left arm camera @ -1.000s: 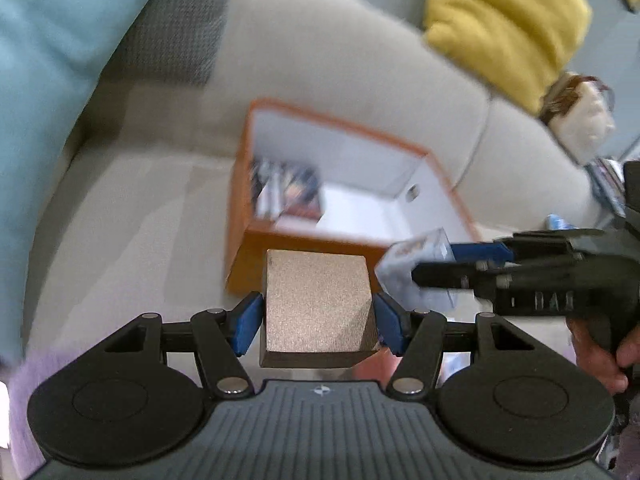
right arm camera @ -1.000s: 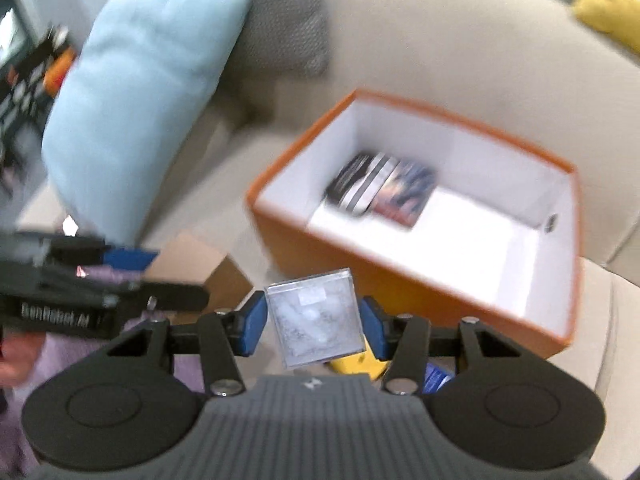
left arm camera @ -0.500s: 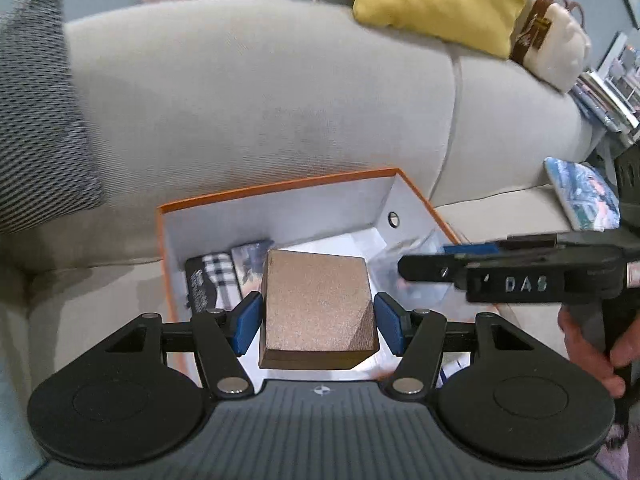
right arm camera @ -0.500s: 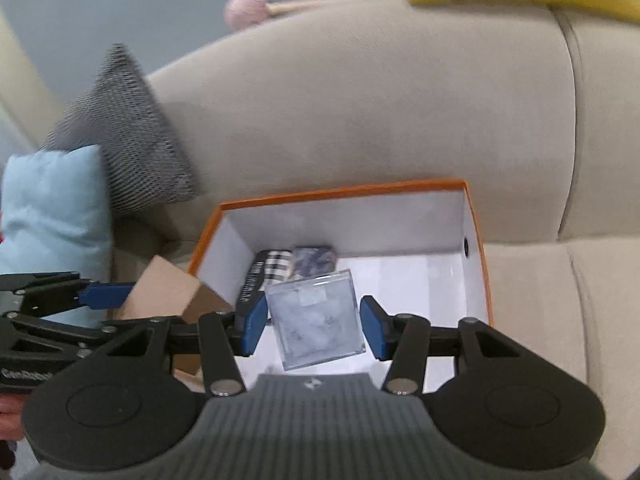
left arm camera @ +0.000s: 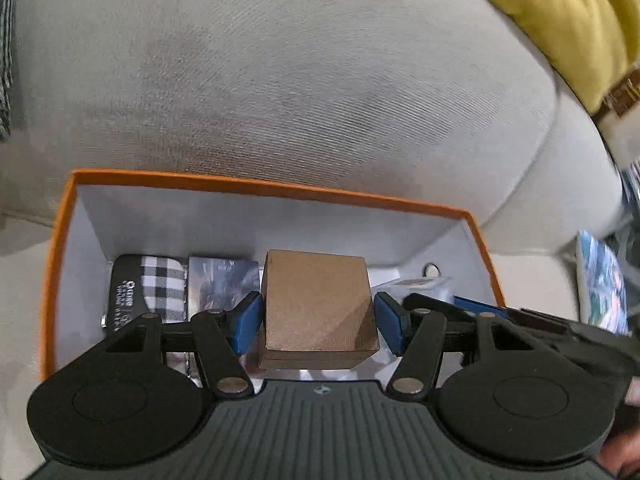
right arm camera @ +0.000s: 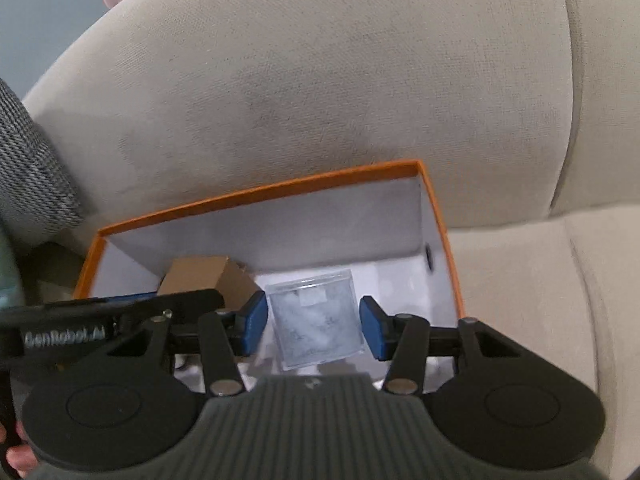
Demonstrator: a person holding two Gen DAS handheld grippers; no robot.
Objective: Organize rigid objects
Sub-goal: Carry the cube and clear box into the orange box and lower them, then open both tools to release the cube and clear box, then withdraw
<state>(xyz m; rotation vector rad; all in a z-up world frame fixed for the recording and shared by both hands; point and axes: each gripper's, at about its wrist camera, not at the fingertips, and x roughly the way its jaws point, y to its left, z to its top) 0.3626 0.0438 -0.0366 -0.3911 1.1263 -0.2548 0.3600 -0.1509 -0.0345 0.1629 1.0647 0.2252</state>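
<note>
1. Two pairs of tongs are seen, both lowered into one orange box [left arm camera: 256, 184] with white inner walls, which is set on a beige sofa [left arm camera: 280, 80].
2. One brown cardboard cube [left arm camera: 316, 304] is clamped between the blue pads of the left tongs [left arm camera: 318, 322]; its faces are plain and matte.
3. One clear, square plastic case [right arm camera: 316, 316] with pale, cloudy contents is flanked by the pads of the right tongs [right arm camera: 314, 328]; whether it is touched by them cannot be told.
4. Two flat items are laid side by side in the box's left part: one black-and-white checked pack [left arm camera: 148, 288] and one bluish printed pack [left arm camera: 220, 280].
5. One yellow cushion [left arm camera: 568, 20] is seen at the upper right.
</note>
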